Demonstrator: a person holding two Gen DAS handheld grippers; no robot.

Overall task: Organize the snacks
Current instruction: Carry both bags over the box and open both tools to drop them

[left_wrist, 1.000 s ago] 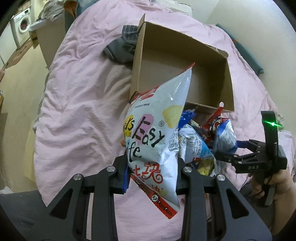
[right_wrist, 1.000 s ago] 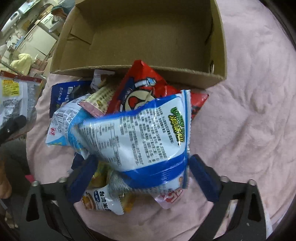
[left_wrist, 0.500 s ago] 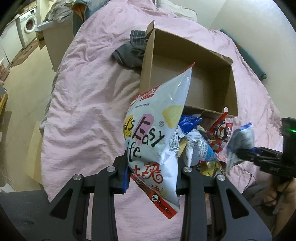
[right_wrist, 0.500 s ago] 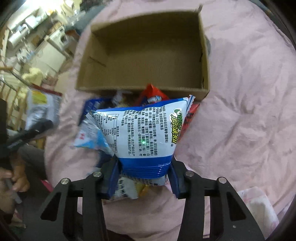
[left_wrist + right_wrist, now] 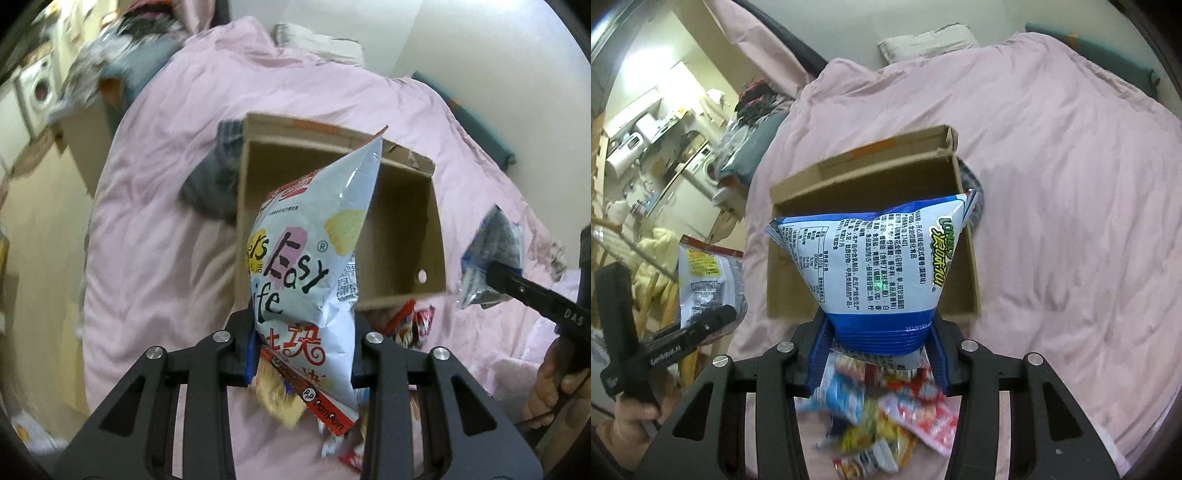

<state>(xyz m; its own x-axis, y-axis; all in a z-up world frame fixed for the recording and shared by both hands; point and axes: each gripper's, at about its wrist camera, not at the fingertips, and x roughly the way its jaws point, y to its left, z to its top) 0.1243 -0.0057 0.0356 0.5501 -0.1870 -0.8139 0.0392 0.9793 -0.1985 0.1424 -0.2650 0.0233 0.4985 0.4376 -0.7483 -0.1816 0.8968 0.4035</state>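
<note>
My left gripper (image 5: 301, 343) is shut on a white chip bag (image 5: 310, 258) printed "Easy life" and holds it upright in the air, in front of an open, empty cardboard box (image 5: 400, 218) on the pink bed. My right gripper (image 5: 877, 350) is shut on a blue and white snack bag (image 5: 879, 258), also lifted before the box (image 5: 964, 266). Each gripper shows in the other's view: the right one with its bag (image 5: 495, 247), the left one with its bag (image 5: 709, 280). A pile of loose snack packets (image 5: 886, 413) lies on the bed below the grippers.
The pink duvet (image 5: 1063, 184) covers the whole bed. Dark grey clothing (image 5: 210, 184) lies against the box's left wall. A pillow (image 5: 923, 40) is at the head of the bed. A washing machine (image 5: 37, 88) and cluttered furniture stand to the left of the bed.
My right gripper closed on the blue and white bag and lifted it off the pile. Both grippers rose with their bags and now look down on the box from higher up.
</note>
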